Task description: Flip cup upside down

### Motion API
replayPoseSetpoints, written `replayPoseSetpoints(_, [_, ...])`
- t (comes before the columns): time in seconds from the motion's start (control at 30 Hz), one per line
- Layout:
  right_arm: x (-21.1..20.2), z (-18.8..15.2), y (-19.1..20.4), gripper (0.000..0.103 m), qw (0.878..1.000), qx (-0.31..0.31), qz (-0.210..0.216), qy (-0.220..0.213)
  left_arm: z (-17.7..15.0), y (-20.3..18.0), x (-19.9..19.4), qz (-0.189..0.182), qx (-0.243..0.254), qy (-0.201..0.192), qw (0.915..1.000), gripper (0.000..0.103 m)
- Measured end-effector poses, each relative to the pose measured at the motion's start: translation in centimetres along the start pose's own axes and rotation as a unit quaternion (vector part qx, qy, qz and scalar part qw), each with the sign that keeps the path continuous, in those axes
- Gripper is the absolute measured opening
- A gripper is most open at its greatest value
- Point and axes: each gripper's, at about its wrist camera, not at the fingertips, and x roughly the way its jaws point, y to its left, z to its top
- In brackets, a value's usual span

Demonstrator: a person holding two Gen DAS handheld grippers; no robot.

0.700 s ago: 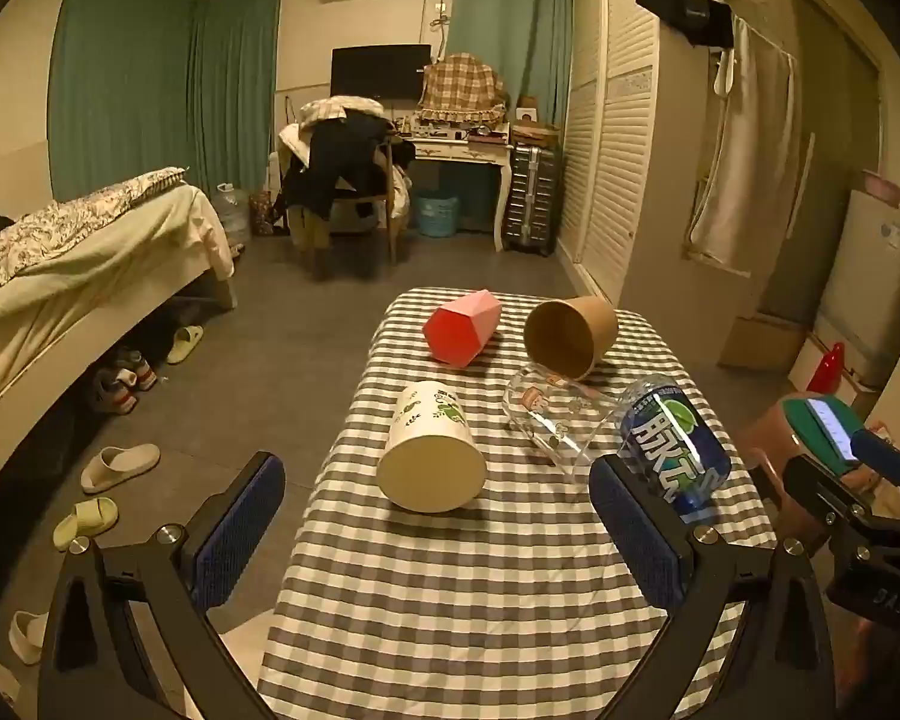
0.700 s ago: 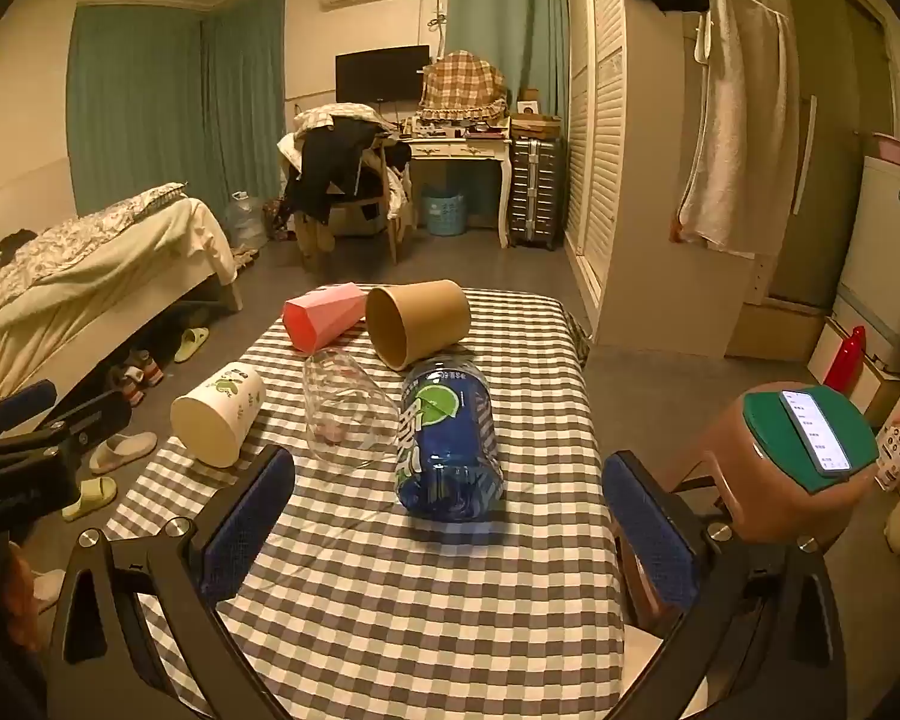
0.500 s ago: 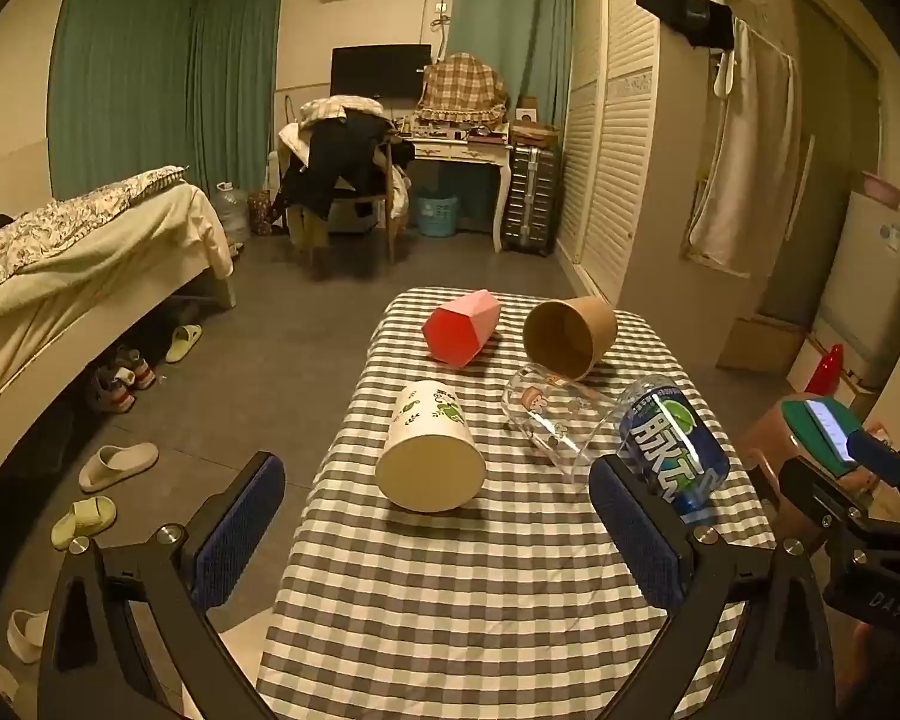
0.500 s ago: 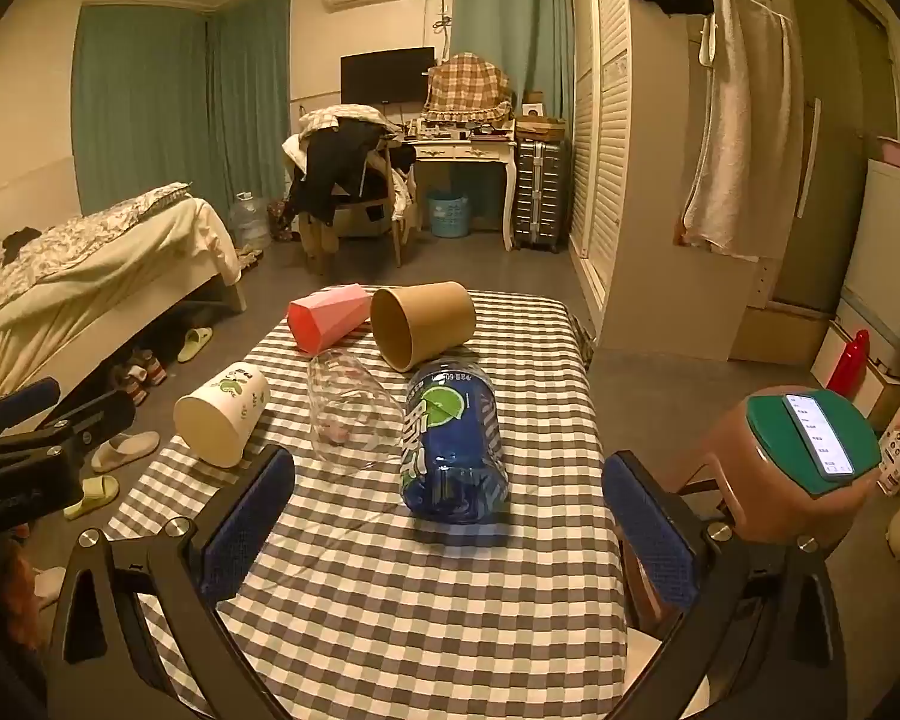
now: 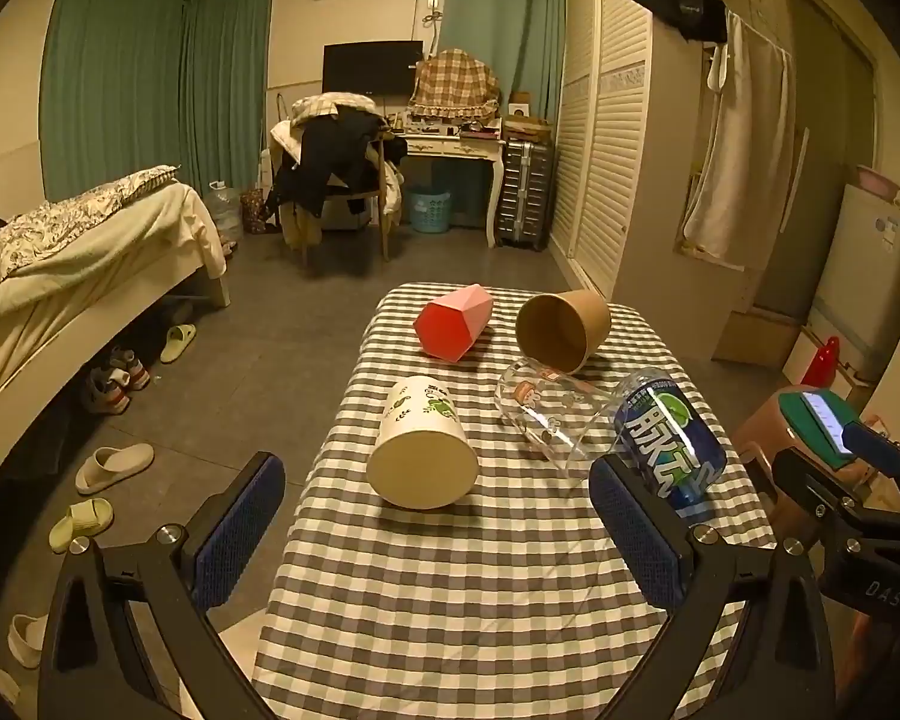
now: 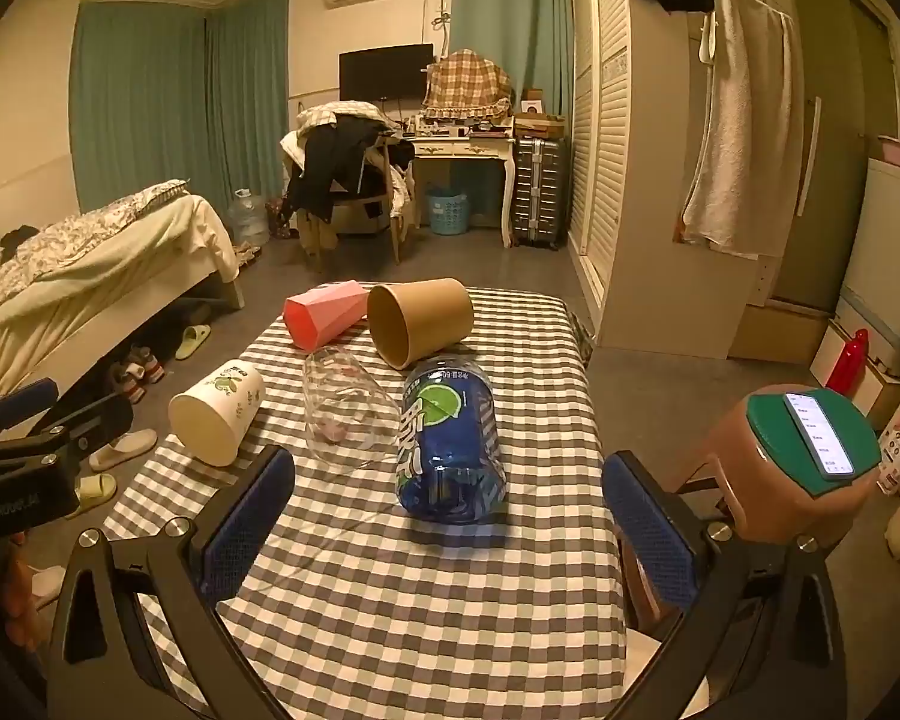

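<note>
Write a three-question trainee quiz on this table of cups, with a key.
1. True or false: the white cup with green leaf print stands upright on the checkered tablecloth.
2. Which cup lies directly between the white cup and the blue printed cup? A) pink faceted cup B) clear glass cup C) brown paper cup
3. Fill in: both the left gripper and the right gripper are ____ and hold nothing.

Key:
1. False; it lies on its side.
2. B, the clear glass cup; the pink faceted cup and brown paper cup lie farther back.
3. open
</note>
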Motion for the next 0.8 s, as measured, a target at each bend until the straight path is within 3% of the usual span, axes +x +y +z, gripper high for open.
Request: replayPoseSetpoints(0.8, [0.16,0.14,0.1,0.103,1.0,-0.002,-0.001,0.001,0.03,0.04,-0.07,-0.002,-0.004,0.003,1.0,0.103])
